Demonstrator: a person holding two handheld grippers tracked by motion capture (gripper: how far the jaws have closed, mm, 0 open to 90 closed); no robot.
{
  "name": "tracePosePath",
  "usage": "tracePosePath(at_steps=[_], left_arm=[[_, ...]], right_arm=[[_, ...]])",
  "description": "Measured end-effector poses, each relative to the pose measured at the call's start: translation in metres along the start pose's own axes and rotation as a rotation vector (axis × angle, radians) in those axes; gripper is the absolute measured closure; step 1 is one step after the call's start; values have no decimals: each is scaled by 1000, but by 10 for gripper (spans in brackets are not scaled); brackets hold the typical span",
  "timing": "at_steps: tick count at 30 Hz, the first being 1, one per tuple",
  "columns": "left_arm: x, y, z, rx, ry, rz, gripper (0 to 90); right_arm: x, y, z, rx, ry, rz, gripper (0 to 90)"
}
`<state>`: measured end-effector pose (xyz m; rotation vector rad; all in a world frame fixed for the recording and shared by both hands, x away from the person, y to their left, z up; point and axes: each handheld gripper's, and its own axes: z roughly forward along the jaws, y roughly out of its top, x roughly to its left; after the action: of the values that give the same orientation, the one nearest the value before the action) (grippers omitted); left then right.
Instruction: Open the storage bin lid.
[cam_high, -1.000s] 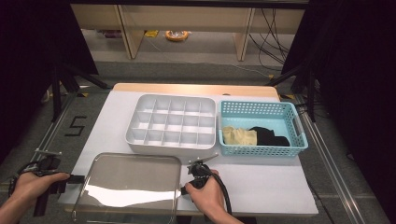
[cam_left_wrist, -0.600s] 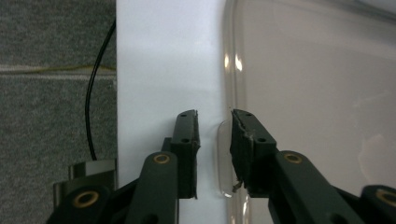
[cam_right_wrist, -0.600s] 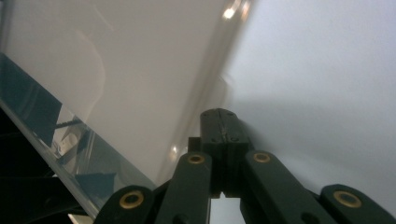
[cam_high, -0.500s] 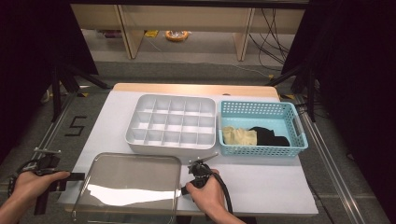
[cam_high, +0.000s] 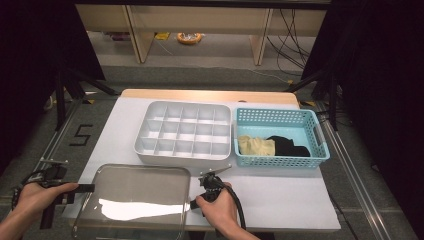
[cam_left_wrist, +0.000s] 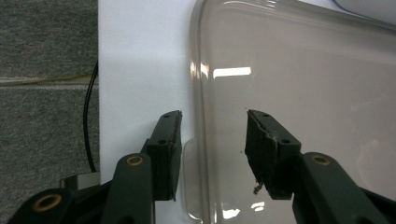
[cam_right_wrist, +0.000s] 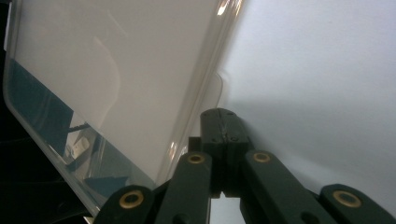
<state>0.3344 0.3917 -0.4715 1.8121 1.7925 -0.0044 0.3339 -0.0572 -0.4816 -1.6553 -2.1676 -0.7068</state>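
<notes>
A clear plastic lid lies flat on the white table top at the front left. My left gripper is at the lid's left edge. In the left gripper view the lid has its rim and small tab between the jaws of the gripper. Those jaws have just been opening, and the pads stand clear of the rim. My right gripper is at the lid's right edge. In the right gripper view its jaws are pressed together on the tab of the lid.
A white tray with several compartments stands behind the lid. To its right a light blue basket holds a yellow cloth and a black cloth. Bare white table top lies right of my right hand.
The left gripper's jaws have spread apart at the lid's left edge. Both hands and the lid have stayed in place.
</notes>
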Motion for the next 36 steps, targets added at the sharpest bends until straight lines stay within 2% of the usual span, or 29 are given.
tracePosePath(at_steps=[2,3,4,5,6,7,9,10,12,13,15,16,17,18,19,20,21,22,24,27,31,33,34,35,36], left_arm=[[2,1,-1,22,6,4,551],[2,0,1,2,7,0,551],[2,0,1,4,10,2,551],[2,0,1,3,11,5,551],[2,0,1,2,11,6,550],[2,0,0,2,12,5,549],[2,0,0,-2,12,6,549],[2,1,-1,12,13,8,547],[-1,1,-2,-16,22,32,537],[-3,1,-3,-32,29,58,529],[-6,2,-7,-44,36,89,515],[-10,2,-7,-81,35,85,502],[-11,3,-10,-84,46,117,490],[-16,4,-12,-110,50,122,473],[-20,5,-13,-128,60,149,453],[-25,5,-14,-148,62,174,433],[-30,5,-15,-158,63,197,404],[-36,5,-15,-176,61,215,404],[-48,5,-13,-218,56,241,385],[-63,4,-11,-236,56,295,357],[-86,6,-3,-302,47,339,335],[-97,7,3,-336,19,334,320],[-102,7,5,-349,4,324,313],[-107,7,8,-361,-6,321,305],[-109,7,10,-360,-19,331,302]], right_arm=[[1,0,1,4,2,2,900],[2,0,2,-2,21,-3,900],[2,0,2,3,25,-12,900],[2,1,5,-28,50,-41,900],[3,1,4,-28,39,-37,900],[5,0,3,-4,45,0,900],[5,0,3,-7,48,-3,900],[4,0,3,-4,60,-5,900],[2,1,3,-4,65,-14,900],[2,1,2,-5,78,-8,900],[-2,2,1,-56,76,-62,879],[-2,2,-2,-80,53,-60,864],[-3,1,-8,-47,47,-57,852],[-2,1,-12,-79,42,-43,840],[-4,2,-18,-87,38,-58,828],[-6,1,-23,-115,35,-77,809],[-12,1,-35,-157,13,-118,780],[-12,1,-35,-157,13,-118,780],[-20,1,-47,-178,1,-127,758],[-33,-1,-70,-228,-36,-128,719],[-44,-3,-81,-252,-44,-119,707],[-49,-5,-86,-270,-54,-113,696],[-52,-6,-88,-286,-58,-131,693],[-54,-8,-89,-294,-69,-120,688],[-54,-10,-91,-292,-55,-89,683]])
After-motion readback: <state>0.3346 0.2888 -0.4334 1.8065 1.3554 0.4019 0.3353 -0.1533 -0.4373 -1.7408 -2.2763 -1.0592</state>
